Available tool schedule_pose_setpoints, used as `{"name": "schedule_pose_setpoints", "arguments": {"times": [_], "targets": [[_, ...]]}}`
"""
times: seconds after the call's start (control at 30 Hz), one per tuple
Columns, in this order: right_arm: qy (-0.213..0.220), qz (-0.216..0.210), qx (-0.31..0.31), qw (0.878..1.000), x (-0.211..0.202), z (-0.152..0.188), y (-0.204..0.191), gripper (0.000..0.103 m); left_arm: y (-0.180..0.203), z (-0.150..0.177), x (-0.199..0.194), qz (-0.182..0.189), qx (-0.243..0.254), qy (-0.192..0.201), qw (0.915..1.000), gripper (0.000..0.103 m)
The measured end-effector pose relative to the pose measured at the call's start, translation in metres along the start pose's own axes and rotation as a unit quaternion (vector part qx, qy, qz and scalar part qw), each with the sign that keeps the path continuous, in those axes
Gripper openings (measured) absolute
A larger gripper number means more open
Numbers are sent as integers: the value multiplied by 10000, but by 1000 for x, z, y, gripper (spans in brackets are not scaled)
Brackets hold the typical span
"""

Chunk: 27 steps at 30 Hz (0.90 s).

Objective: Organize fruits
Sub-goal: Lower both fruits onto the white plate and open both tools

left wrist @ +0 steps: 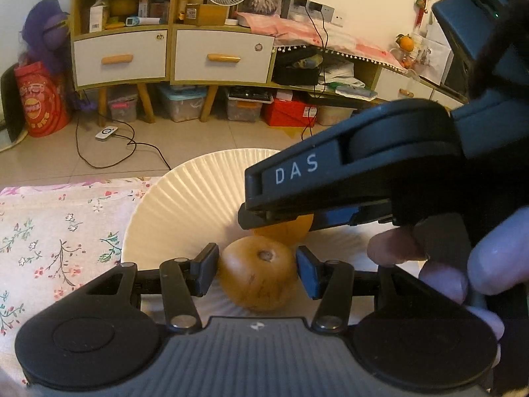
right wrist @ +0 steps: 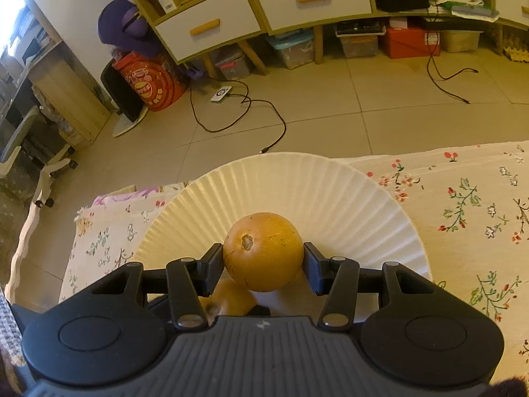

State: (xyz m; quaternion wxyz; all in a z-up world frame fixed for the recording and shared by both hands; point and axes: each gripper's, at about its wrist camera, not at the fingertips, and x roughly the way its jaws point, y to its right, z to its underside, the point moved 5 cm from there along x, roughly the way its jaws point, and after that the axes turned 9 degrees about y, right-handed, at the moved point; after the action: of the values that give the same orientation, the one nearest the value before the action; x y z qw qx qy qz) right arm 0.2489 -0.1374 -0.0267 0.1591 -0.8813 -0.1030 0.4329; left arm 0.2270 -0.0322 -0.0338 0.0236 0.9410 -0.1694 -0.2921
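Observation:
A white ribbed paper plate (left wrist: 185, 198) lies on the floral tablecloth, also in the right wrist view (right wrist: 330, 192). My left gripper (left wrist: 258, 269) is shut on a brownish-orange round fruit (left wrist: 258, 274) just over the plate's near part. My right gripper (right wrist: 263, 266) is shut on a second orange round fruit (right wrist: 263, 251) above the plate. In the left wrist view the right gripper's body (left wrist: 363, 172) hangs over the plate, its fruit (left wrist: 291, 228) partly hidden under it. The left gripper's fruit shows below in the right wrist view (right wrist: 228, 301).
The floral tablecloth (left wrist: 59, 231) covers the table; its far edge drops to a tiled floor (right wrist: 363, 115) with cables. A cabinet with white drawers (left wrist: 172, 56) stands beyond. A hand (left wrist: 463, 261) holds the right gripper close to my left one.

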Motion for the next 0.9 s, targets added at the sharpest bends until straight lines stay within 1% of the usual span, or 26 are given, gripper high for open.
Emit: {"name": "schedule_pose_setpoints", "arguments": {"times": [0.2,0.27,0.33,0.43,0.57,0.63,0.77,0.8,0.9], "targets": [[45,41,-9,10000,-2,-4,-1,49,5,1,-2,-79,145,7,9999,33],[87,65,-8,9999,-5,-6,0,51,5,0,-2,-101,157,-4,9998,38],[119,80,2,9999,-7,-7,1,55,5,-1,-4,-141,153,-10,9998,48],[168,119,17,9998,-12,-7,2,60,5,-3,-6,-186,148,-3,9997,56],[177,187,35,9997,-16,-5,4,63,7,-3,-10,-211,196,-53,9996,61],[195,244,37,9995,-20,-3,6,68,8,-4,-13,-221,265,-78,9994,65],[226,323,40,9992,-29,0,10,70,8,-4,-23,-277,382,-119,9988,69],[235,333,60,9992,-31,0,11,71,7,-4,-25,-301,401,-130,9987,72],[306,376,85,9988,-41,-1,14,75,4,-4,-31,-374,437,-164,9982,73]]}}
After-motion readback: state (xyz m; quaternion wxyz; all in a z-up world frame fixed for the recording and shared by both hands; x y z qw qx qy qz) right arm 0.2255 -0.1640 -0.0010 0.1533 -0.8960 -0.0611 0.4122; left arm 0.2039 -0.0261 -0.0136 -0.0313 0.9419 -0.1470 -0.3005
